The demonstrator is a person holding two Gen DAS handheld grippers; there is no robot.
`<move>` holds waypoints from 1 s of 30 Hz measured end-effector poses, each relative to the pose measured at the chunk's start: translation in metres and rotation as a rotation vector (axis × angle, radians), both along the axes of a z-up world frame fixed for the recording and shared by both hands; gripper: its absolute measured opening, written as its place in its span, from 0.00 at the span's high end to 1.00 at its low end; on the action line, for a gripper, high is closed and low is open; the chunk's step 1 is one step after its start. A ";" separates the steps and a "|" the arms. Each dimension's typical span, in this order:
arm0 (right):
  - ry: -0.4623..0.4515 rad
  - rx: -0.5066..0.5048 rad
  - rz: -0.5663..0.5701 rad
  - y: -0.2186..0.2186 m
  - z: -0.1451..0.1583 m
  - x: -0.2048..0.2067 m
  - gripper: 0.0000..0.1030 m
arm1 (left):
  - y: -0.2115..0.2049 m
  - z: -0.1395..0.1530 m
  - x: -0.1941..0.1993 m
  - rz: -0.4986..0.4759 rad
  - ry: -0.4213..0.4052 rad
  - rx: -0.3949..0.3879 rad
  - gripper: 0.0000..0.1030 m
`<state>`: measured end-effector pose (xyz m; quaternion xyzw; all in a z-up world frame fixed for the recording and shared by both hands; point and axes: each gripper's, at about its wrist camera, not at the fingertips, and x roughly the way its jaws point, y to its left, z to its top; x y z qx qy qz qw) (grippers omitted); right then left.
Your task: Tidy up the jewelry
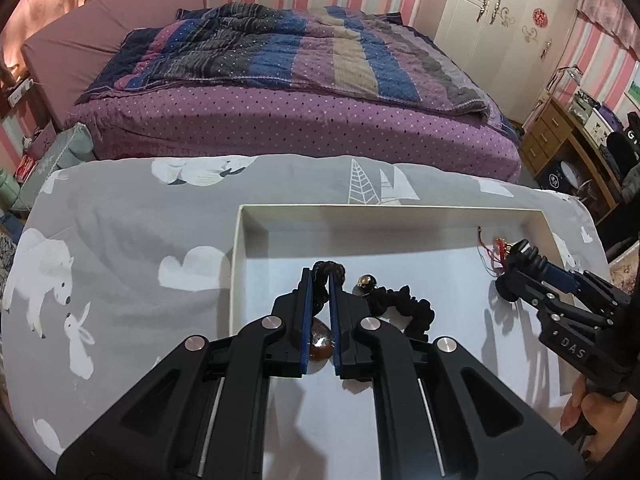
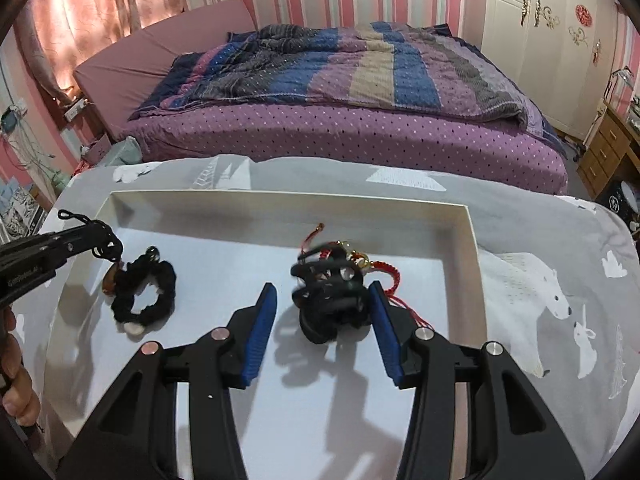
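A shallow white tray [image 1: 256,216] lies on a grey animal-print cloth. My left gripper [image 1: 320,276] is shut on a black braided cord [image 1: 329,269] with an amber pendant [image 1: 320,342] hanging between the fingers, over the tray's left part; it also shows in the right wrist view [image 2: 102,240]. A black scrunchie [image 2: 146,296] with a metal bead [image 1: 366,280] lies beside it. My right gripper [image 2: 322,296] is open around a black hair claw [image 2: 332,304], with a red cord charm [image 2: 362,264] behind it.
The tray's walls [image 2: 472,248] bound the work area. The cloth-covered table [image 1: 120,272] ends at a purple dotted bed [image 1: 300,120]. A wooden desk [image 1: 560,136] and white wardrobe [image 1: 500,20] stand at the right.
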<state>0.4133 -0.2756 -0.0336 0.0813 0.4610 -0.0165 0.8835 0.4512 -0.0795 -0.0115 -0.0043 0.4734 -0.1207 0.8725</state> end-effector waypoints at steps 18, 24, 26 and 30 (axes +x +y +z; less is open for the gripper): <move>-0.062 -0.028 -0.049 0.008 0.065 -0.062 0.44 | 0.020 0.059 -0.069 0.061 -0.104 0.060 0.48; -0.109 -0.024 -0.037 0.021 0.110 -0.108 0.44 | 0.037 0.112 -0.135 0.069 -0.173 0.061 0.40; -0.128 -0.017 -0.033 0.025 0.126 -0.125 0.44 | 0.042 0.124 -0.157 0.071 -0.186 0.059 0.38; -0.156 -0.029 -0.021 0.042 0.156 -0.169 0.44 | 0.051 0.140 -0.196 0.078 -0.200 0.067 0.36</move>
